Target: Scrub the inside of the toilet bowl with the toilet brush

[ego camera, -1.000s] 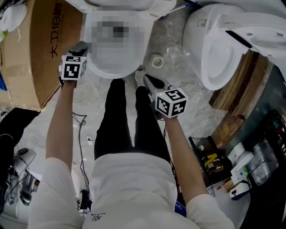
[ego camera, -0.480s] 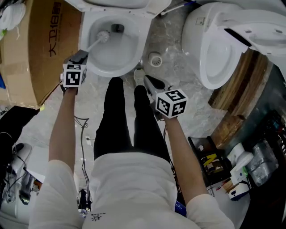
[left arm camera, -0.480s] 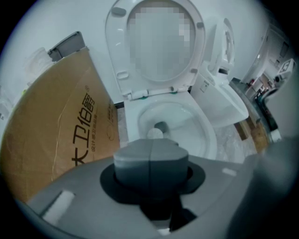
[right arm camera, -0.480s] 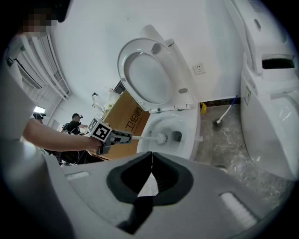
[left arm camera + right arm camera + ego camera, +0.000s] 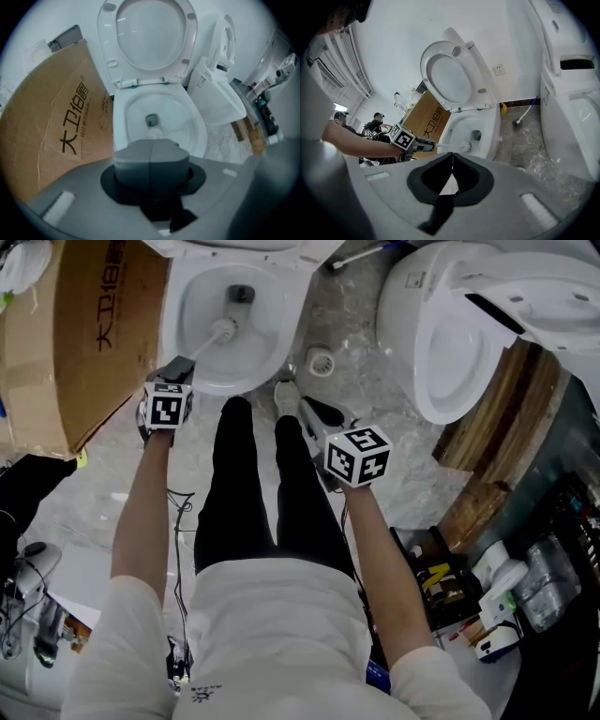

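The toilet bowl (image 5: pixel 277 341) is open, its seat and lid (image 5: pixel 451 77) tipped up against the wall. Inside it is the white head of the toilet brush (image 5: pixel 223 331), resting on the near left slope, just short of the drain hole (image 5: pixel 241 293). The handle runs back over the rim to my left tongs (image 5: pixel 181 366). In the left gripper view those tongs (image 5: pixel 151 146) are clamped together on the handle, and only the pale tip of the brush (image 5: pixel 154 134) shows beyond them, pointing at the drain.

My right tongs (image 5: pixel 304 411) hang well apart from the bowl, over my legs on the right. Their jaws are pressed together with nothing between them (image 5: pixel 451 157).

A big cardboard box (image 5: pixel 84 334) stands just beside the bowl on my left. A second toilet (image 5: pixel 469 334) sits to the right, with wooden planks (image 5: pixel 497 456) beside it. The floor (image 5: pixel 366 324) is grey and marbled, with a round floor drain (image 5: pixel 321 362) between the two toilets. The wall behind is white.
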Demonstrator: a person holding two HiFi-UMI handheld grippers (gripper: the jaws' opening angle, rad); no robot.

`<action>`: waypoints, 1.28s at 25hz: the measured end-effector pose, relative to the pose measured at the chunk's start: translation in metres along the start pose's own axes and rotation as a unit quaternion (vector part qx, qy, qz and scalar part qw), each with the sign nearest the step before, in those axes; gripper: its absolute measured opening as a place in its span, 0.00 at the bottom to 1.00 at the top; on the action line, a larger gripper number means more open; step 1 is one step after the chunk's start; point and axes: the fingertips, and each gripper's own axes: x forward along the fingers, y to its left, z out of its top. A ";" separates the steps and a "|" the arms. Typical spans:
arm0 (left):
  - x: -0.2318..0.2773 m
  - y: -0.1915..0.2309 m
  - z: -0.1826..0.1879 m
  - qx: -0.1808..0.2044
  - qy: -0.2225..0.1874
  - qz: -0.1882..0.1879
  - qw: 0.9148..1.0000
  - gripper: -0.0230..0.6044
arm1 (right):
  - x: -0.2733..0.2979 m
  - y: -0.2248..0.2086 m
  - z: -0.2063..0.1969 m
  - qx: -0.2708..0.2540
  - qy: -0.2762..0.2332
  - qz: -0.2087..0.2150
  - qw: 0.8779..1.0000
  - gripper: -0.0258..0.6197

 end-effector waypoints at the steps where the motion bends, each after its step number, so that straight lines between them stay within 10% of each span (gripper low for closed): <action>1: 0.002 -0.004 0.000 -0.002 0.000 -0.001 1.000 0.27 | -0.002 -0.001 -0.002 -0.001 0.000 0.000 1.000 0.04; 19: -0.038 -0.055 0.011 -0.008 -0.023 0.038 0.999 0.27 | -0.051 0.007 -0.001 -0.061 -0.003 0.022 0.998 0.04; 32: -0.190 -0.109 0.035 -0.073 -0.146 0.020 0.986 0.27 | -0.127 0.068 0.049 -0.205 0.010 0.086 0.975 0.04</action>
